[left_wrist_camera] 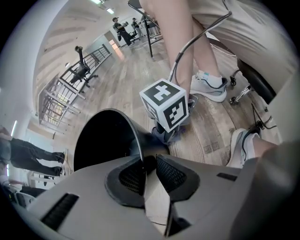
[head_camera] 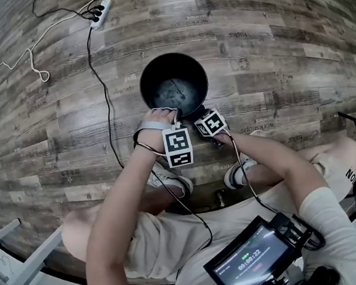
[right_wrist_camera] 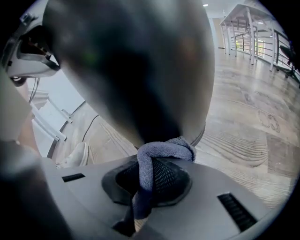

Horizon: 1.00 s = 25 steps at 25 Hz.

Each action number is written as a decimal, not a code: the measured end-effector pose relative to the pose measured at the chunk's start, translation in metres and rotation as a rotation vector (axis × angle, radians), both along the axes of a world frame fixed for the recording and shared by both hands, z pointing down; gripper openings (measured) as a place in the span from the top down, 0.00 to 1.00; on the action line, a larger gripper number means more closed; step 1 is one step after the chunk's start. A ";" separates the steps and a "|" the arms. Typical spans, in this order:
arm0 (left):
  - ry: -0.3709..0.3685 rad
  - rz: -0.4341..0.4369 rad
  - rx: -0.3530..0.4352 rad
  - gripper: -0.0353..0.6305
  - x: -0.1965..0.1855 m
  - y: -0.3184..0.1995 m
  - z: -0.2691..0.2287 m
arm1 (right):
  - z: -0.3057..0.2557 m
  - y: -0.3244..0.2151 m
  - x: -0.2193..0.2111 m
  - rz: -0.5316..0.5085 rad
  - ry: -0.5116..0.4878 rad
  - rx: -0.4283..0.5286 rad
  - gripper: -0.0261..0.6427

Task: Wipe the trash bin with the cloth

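A round black trash bin (head_camera: 174, 85) stands on the wooden floor in the head view. My left gripper (head_camera: 162, 113) sits at its near rim; in the left gripper view the bin's (left_wrist_camera: 105, 138) thin wall runs between the pads of the left gripper (left_wrist_camera: 146, 165), which is shut on it. My right gripper (right_wrist_camera: 149, 161) is shut on a grey-blue cloth (right_wrist_camera: 164, 147), bunched at the fingertips and touching the bin's dark outer wall (right_wrist_camera: 136, 70) low down. The right gripper's marker cube (head_camera: 210, 123) shows beside the bin's near right side; its jaws are hidden there.
A black cable (head_camera: 98, 84) runs from a white power strip (head_camera: 101, 13) past the bin's left side. A thin white cord (head_camera: 22, 60) lies far left. The person's shoes (head_camera: 170, 183) (head_camera: 238, 170) rest just behind the bin. A screen device (head_camera: 256, 264) hangs near the lap.
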<state>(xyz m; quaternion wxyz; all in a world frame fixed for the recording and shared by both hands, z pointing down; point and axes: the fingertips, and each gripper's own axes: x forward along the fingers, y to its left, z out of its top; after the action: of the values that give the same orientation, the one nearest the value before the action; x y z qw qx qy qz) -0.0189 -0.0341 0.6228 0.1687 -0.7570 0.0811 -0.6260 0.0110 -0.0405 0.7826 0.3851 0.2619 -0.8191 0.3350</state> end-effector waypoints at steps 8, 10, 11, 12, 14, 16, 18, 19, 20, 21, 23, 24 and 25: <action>0.005 -0.071 -0.021 0.83 0.002 -0.003 0.001 | 0.000 0.006 0.001 0.017 -0.027 -0.029 0.92; 0.008 -0.113 -0.045 0.83 0.001 -0.003 0.002 | -0.016 0.016 0.003 -0.011 -0.043 -0.051 0.92; 0.009 -0.134 -0.057 0.83 0.001 -0.003 0.003 | -0.025 0.021 0.005 -0.034 -0.047 -0.055 0.92; 0.009 -0.159 -0.069 0.83 0.001 -0.004 0.003 | -0.035 0.025 0.009 -0.054 -0.049 -0.057 0.92; 0.011 -0.217 -0.093 0.83 0.002 -0.006 0.005 | -0.054 0.031 0.018 -0.070 -0.058 -0.065 0.92; 0.021 -0.280 -0.109 0.83 0.004 -0.008 0.004 | -0.076 0.033 0.028 -0.051 -0.078 -0.077 0.92; 0.071 -0.325 -0.116 0.83 0.009 -0.010 0.001 | -0.100 0.032 0.036 -0.017 -0.112 -0.085 0.92; 0.115 -0.333 -0.120 0.83 0.012 -0.012 -0.003 | -0.112 0.031 0.039 0.000 -0.131 -0.087 0.92; 0.165 -0.331 -0.123 0.83 0.016 -0.013 -0.008 | -0.124 0.030 0.042 0.015 -0.149 -0.088 0.92; 0.209 -0.318 -0.126 0.83 0.019 -0.013 -0.014 | -0.137 0.029 0.043 0.028 -0.167 -0.088 0.92; 0.240 -0.267 -0.125 0.83 0.021 -0.011 -0.023 | -0.159 0.029 0.043 0.049 -0.202 -0.083 0.92; 0.226 -0.233 -0.121 0.83 0.018 -0.009 -0.025 | -0.170 0.029 0.041 0.056 -0.217 -0.079 0.92; 0.198 -0.198 -0.118 0.82 0.013 -0.008 -0.026 | -0.179 0.027 0.038 0.061 -0.231 -0.072 0.92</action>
<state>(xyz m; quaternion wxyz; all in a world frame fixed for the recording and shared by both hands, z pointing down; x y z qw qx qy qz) -0.0058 -0.0419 0.5972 0.0527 -0.8120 0.1347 -0.5654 0.0488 -0.0133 0.6036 0.2867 0.2323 -0.8373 0.4035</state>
